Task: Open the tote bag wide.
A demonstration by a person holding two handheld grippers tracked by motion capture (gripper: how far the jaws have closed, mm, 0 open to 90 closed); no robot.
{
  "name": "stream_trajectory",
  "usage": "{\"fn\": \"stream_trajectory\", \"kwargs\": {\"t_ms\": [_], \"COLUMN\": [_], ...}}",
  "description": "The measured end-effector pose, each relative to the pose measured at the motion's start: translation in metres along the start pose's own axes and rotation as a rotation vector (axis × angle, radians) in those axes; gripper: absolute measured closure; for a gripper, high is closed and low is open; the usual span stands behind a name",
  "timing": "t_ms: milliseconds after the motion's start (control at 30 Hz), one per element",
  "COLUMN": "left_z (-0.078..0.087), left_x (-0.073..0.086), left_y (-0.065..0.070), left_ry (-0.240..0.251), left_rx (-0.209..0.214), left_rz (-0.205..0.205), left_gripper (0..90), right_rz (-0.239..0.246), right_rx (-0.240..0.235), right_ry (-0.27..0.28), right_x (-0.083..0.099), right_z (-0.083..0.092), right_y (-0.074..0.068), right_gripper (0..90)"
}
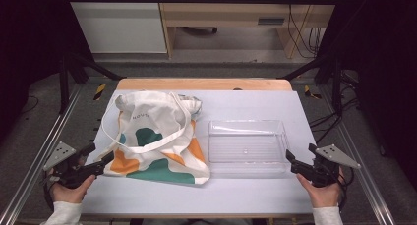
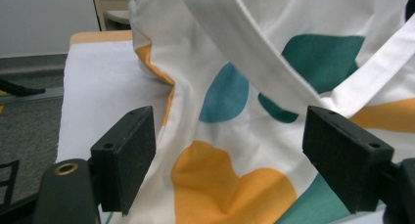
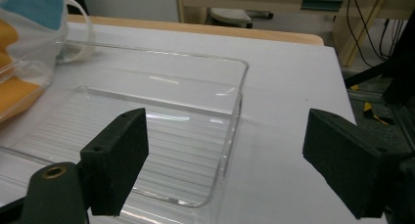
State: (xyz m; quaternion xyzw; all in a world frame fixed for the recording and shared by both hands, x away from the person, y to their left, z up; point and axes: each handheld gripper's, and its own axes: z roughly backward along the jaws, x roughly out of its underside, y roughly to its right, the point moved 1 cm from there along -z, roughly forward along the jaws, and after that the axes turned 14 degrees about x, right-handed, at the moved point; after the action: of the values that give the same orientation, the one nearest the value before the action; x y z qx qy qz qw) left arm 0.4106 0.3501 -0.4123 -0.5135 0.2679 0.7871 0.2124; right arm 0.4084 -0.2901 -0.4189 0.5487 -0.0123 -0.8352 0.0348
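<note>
Table [image 1: 255, 193]: tote bag [image 1: 157, 139] beside left hand-held gripper [image 1: 101, 162]

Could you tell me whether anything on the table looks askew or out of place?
Only mildly: the tote bag lies crumpled and slanted, its straps strewn across it. The clear tray sits square and empty.

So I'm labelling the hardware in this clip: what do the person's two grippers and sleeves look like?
Both the left gripper and the right gripper are black hand-held tools, each topped by a grey three-cornered plate with small dark holes. Up close, their jaws end in blocky black pads with small screw holes, and a brass-ringed hole sits on the body. The sleeves are white.
</note>
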Motion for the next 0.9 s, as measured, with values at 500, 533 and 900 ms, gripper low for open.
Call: {"fn": "stream_trajectory", "kwargs": {"t_ms": [500,533,900], "left_z": [0.002,0.002,-0.002], "left_x": [-0.023,-0.024,-0.040], "left_y": [0.019,0.020,0.024], "left_ry": [0.050,0.047,0.039], "left_rx": [0.013,0.009,-0.022], "left_rz": [-0.034,-0.035,-0.074], "left_gripper": [24.1,24.1,28.2], "right_rz": [0.046,0.046,0.073], "right_rx": [-0.102,-0.102,-0.158], "right_ry": [0.031,0.031,0.046], "right_x": [-0.025,-0.025,-0.048], "right_z": [0.005,0.005,0.002], "right_y": [-0.046,-0.046,-0.078], "right_gripper": [23.3,23.3,26.4]}}
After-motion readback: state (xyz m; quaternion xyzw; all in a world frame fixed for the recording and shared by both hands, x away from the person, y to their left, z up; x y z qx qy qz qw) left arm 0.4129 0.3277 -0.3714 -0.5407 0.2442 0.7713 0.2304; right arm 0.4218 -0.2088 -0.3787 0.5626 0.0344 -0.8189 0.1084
